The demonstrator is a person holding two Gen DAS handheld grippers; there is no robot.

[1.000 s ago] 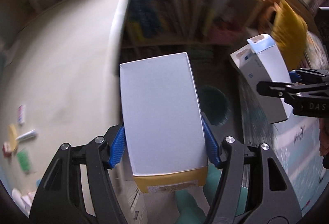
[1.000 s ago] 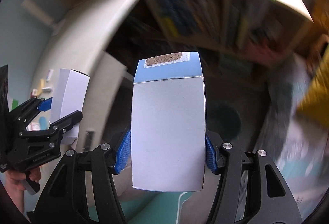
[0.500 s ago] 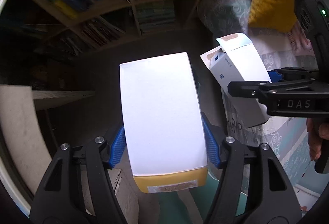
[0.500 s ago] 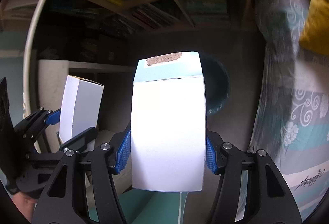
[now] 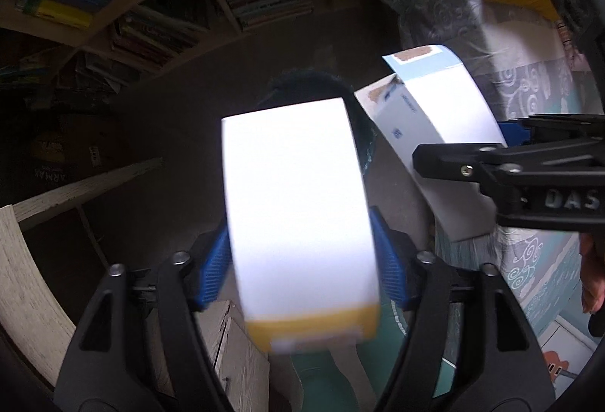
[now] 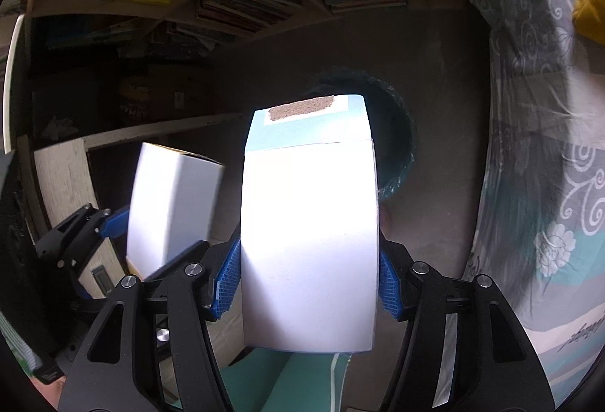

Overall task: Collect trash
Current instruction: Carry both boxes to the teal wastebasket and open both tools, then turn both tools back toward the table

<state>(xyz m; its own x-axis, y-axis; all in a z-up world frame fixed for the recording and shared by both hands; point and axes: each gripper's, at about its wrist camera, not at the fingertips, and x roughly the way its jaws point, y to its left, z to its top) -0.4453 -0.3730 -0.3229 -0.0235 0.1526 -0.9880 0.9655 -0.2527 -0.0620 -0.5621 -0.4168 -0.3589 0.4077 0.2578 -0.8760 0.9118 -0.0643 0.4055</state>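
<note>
The left wrist view alone shows the yellow end of the white cardboard box (image 5: 298,215), blurred between the opening left gripper (image 5: 302,257). The opening right gripper (image 6: 308,275) brackets a blue-topped white carton (image 6: 310,234), which half hides the dark round bin (image 6: 393,132) below.

Right claw (image 6: 308,279) opening, blue-topped box (image 6: 308,234) between pads; dark bin (image 6: 393,132) beyond.

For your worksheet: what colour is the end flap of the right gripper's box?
Light blue flap, with a brown torn strip; right wrist view.
</note>
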